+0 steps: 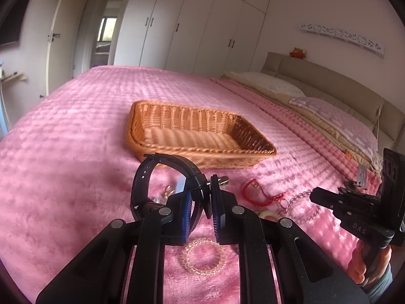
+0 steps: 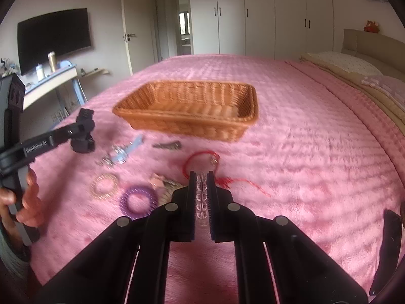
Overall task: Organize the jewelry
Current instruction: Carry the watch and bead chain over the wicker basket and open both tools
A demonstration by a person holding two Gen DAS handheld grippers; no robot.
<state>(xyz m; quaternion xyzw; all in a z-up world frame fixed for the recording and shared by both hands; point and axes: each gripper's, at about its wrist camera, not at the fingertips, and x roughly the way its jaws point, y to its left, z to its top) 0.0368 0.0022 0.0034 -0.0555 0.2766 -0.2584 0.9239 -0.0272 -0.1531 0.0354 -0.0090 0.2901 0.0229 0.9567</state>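
A big bed with a fuzzy pink blanket (image 2: pixel 303 131) fills both views. On it sits a brown woven basket (image 2: pixel 187 109). It looks empty inside.

In front of the basket the jewelry lies spread on the blanket: a red string bracelet (image 2: pixel 202 159), a purple coil ring (image 2: pixel 138 201), a clear coil ring (image 1: pixel 203 255), a silver chain (image 1: pixel 301 202) and some small clips (image 2: pixel 167 145).

The left gripper (image 1: pixel 201 202) is squeezed shut on a black watch (image 1: pixel 157 177). The watch band loops up over the fingers, off the blanket and just in front of the basket.

The right gripper (image 2: pixel 202 197) is squeezed shut on a string of clear beads (image 2: pixel 202 192). The beads sit in a row between its two pads. Whether the rest of the string hangs free or rests on the blanket cannot be seen.

The step in hand looks like carrying both things to the basket. To do it well, each hand should keep squeezing until its gripper is over the middle of the basket, past the near rim. The hands should rise enough so the watch band and the hanging beads do not catch on the rim or drag the red string along. Then the grippers should go low and let go, so nothing bounces out. Going one at a time would stop the two grippers from bumping.
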